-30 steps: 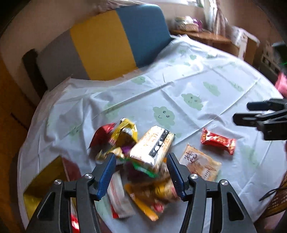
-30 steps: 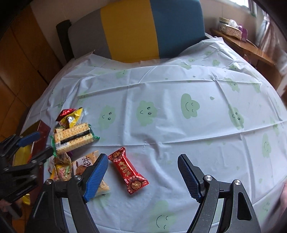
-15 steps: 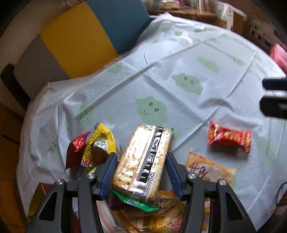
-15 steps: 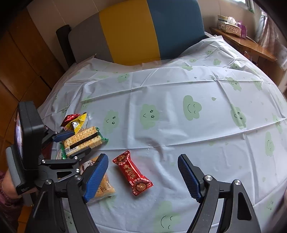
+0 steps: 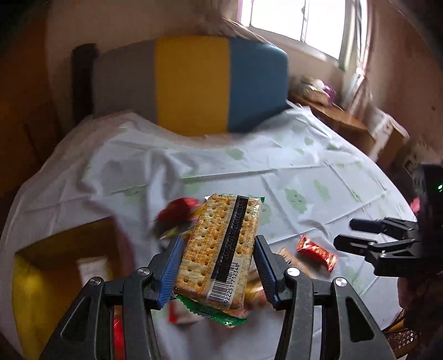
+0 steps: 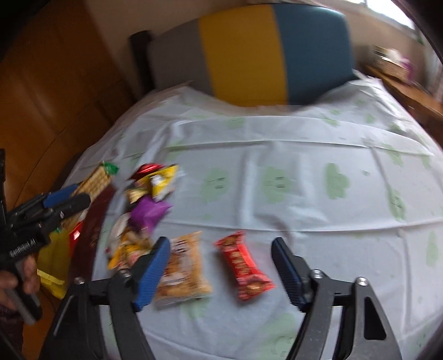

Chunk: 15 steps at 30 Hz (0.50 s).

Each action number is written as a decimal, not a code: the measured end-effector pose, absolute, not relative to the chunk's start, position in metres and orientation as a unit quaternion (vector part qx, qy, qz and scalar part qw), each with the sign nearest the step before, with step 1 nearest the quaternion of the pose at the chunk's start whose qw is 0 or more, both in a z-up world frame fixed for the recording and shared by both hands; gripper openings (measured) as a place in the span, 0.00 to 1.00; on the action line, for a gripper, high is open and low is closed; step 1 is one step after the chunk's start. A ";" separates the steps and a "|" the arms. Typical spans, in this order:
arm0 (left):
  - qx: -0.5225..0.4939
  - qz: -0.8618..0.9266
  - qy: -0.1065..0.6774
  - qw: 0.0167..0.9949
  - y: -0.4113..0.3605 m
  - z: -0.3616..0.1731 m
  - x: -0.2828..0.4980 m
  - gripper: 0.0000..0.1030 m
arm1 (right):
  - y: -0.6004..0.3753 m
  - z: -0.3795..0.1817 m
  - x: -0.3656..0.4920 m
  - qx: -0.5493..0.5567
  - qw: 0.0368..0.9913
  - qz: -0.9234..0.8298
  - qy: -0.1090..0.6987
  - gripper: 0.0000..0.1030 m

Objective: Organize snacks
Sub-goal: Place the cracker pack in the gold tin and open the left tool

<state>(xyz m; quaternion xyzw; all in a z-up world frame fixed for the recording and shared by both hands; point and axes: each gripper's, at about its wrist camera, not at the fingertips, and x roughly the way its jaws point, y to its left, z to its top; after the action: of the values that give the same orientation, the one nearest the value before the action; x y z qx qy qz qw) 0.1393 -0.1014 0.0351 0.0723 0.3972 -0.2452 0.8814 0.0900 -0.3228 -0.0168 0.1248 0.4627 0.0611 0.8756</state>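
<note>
Gripping the cracker pack [image 5: 221, 249], now lifted off the pile, left hand-held gripper [image 5: 218, 265] carries it; right hand-held gripper [image 6: 218, 271] hangs released at lower frame.

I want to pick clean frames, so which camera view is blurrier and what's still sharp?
Right wrist view: smeared throughout, the red candy bar and orange packet soft. Left wrist view: the held cracker pack is sharp, barcode readable; the pile behind blurs and the window blows out.

Cracker pack [image 5: 221, 249] is up off the table, barcode showing, pinched between blue pads. Red candy bar [image 6: 243, 265] and orange snack bag [image 6: 182, 271] lie flat side by side; the rest sit heaped [image 6: 144, 205].
</note>
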 end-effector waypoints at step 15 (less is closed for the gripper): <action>-0.026 -0.154 0.409 0.899 0.022 0.018 0.091 0.51 | -0.180 -0.029 0.120 0.041 0.845 0.198 0.494 0.38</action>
<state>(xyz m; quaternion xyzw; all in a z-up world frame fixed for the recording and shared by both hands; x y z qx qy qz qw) 0.0911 0.0224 0.0179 -0.0263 0.4090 -0.1536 0.8991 0.1197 -0.1797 -0.0292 0.0412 0.4941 0.1984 0.8454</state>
